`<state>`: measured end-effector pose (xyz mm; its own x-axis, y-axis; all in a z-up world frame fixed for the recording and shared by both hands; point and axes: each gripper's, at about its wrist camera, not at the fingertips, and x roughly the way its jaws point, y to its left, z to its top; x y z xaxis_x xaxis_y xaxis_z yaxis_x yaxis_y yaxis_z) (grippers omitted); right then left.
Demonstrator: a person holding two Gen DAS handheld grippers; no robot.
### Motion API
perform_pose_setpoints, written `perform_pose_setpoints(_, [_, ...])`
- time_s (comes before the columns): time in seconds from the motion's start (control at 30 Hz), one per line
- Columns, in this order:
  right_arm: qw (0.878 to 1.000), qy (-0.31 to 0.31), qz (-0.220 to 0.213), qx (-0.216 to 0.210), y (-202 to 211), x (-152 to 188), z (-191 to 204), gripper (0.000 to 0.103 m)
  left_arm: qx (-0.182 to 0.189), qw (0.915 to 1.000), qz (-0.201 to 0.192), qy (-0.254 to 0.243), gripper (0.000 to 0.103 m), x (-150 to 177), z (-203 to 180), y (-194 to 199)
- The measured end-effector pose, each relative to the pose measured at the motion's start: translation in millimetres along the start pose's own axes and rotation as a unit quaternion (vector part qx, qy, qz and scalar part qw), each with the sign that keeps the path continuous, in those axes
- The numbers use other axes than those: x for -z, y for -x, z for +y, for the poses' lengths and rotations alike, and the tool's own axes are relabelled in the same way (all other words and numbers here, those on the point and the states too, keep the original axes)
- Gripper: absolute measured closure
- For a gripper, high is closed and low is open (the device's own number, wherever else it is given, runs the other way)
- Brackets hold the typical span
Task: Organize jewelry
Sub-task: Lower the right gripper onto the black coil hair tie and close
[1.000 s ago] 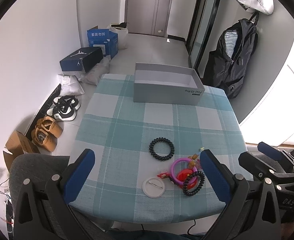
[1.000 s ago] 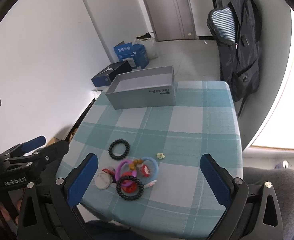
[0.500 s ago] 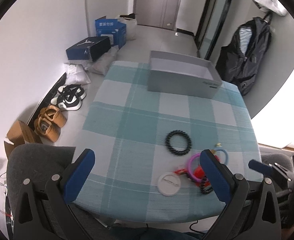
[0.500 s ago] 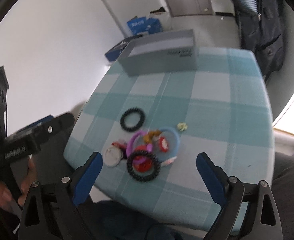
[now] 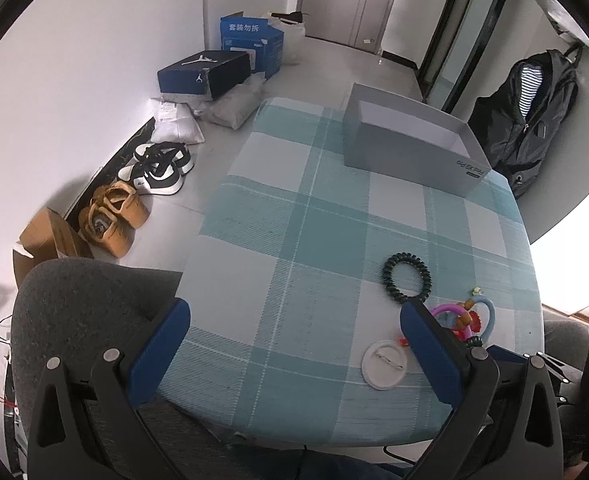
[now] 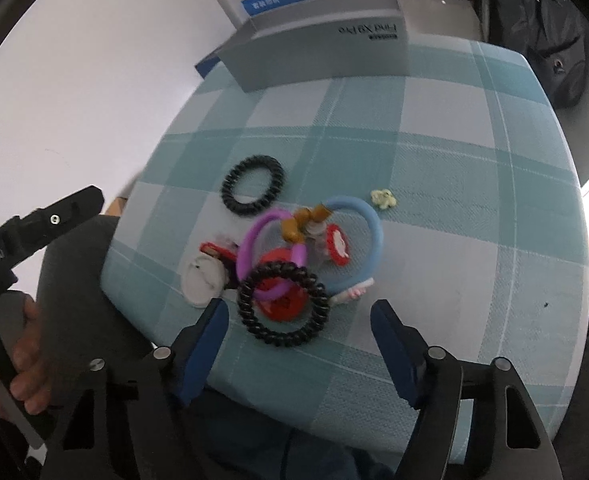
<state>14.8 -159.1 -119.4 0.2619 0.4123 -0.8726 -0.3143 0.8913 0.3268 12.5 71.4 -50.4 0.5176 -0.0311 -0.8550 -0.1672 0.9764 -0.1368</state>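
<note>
A pile of jewelry lies near the front edge of the checked table (image 6: pixel 434 152): a black spiral ring (image 6: pixel 283 309) on a red disc, a purple ring (image 6: pixel 250 248), a blue ring (image 6: pixel 370 232), a white round badge (image 6: pixel 204 280) and a small yellow charm (image 6: pixel 383 198). A second black spiral ring (image 6: pixel 253 190) lies apart, also in the left wrist view (image 5: pixel 406 278). An open grey box (image 5: pixel 410 148) stands at the far edge. My right gripper (image 6: pixel 299 316) is open, low over the pile. My left gripper (image 5: pixel 294 320) is open and empty over the table's front left.
A grey chair (image 5: pixel 82 312) stands at the table's front left. Shoes (image 5: pixel 156 168), shoe boxes (image 5: pixel 204 72) and bags lie on the floor to the left. A black backpack (image 5: pixel 534 112) hangs at the far right.
My right gripper has come down and forward toward the pile, which now looms larger. My left gripper has swung left, so the pile sits at its right finger.
</note>
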Motion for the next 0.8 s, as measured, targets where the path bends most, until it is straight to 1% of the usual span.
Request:
perform_pose_setpoints(0.13, [1.000,-0.006,0.000,0.007,0.3,-0.5,-2.7,0.039,0.005,1.0000,0.006,0.004,0.001,0.8,2.9,-3.1])
perform_pose_setpoints(0.17, [1.000,-0.007,-0.001,0.009,0.4,-0.6,-3.1,0.042,0.004,1.0000,0.007,0.004,0.001,1.0,3.0,-3.9])
perform_pose_setpoints(0.2, [1.000,-0.007,-0.002,0.010,0.9,-0.6,-3.1,0.054,0.005,0.9999,0.008,0.003,0.001,1.2,3.2,-4.6])
perform_pose_setpoints(0.23, [1.000,-0.007,-0.001,0.009,0.5,-0.9,-2.9,0.060,0.005,0.9999,0.009,0.004,0.001,1.1,3.6,-5.0])
perform_pose_setpoints(0.27, [1.000,-0.005,0.003,0.009,-0.5,-1.2,-2.6,0.069,0.005,0.9999,0.009,0.004,0.001,0.9,4.0,-5.2])
perform_pose_setpoints(0.3, [1.000,-0.003,0.006,0.009,-1.2,-1.6,-2.2,0.076,0.006,0.9999,0.009,0.005,0.001,0.6,4.7,-5.7])
perform_pose_setpoints(0.33, [1.000,-0.001,0.006,0.008,-0.4,-0.7,-0.2,0.079,0.006,0.9999,0.010,0.005,0.001,0.4,5.5,-6.2])
perform_pose_setpoints(0.37, [1.000,0.003,0.006,0.010,0.2,-0.3,1.0,0.086,0.005,0.9999,0.011,0.006,0.001,0.1,6.3,-6.4])
perform_pose_setpoints(0.4, [1.000,0.006,0.004,0.012,1.1,0.7,2.2,0.091,0.005,0.9999,0.011,0.007,0.001,-0.2,6.7,-6.9])
perform_pose_setpoints(0.47, [1.000,0.009,0.000,0.016,3.3,1.6,3.7,0.094,0.003,0.9999,0.012,0.008,0.001,-0.9,7.8,-7.8])
perform_pose_setpoints(0.57, [1.000,0.005,-0.005,0.013,4.2,1.5,2.8,0.094,0.004,0.9998,0.015,0.010,0.001,-1.6,7.3,-11.0])
perform_pose_setpoints(0.63, [1.000,0.002,-0.013,0.008,8.8,2.0,1.4,0.094,0.012,0.9996,0.023,0.013,0.001,-3.0,6.0,-14.7])
perform_pose_setpoints(0.7, [1.000,0.001,-0.020,0.006,12.5,2.3,1.1,0.094,0.028,0.9990,0.032,0.012,0.001,-6.7,0.7,-19.5])
perform_pose_setpoints(0.8, [1.000,-0.001,-0.027,0.000,18.2,3.9,0.1,0.095,0.031,0.9988,0.037,-0.005,0.001,-14.7,-10.4,-24.2])
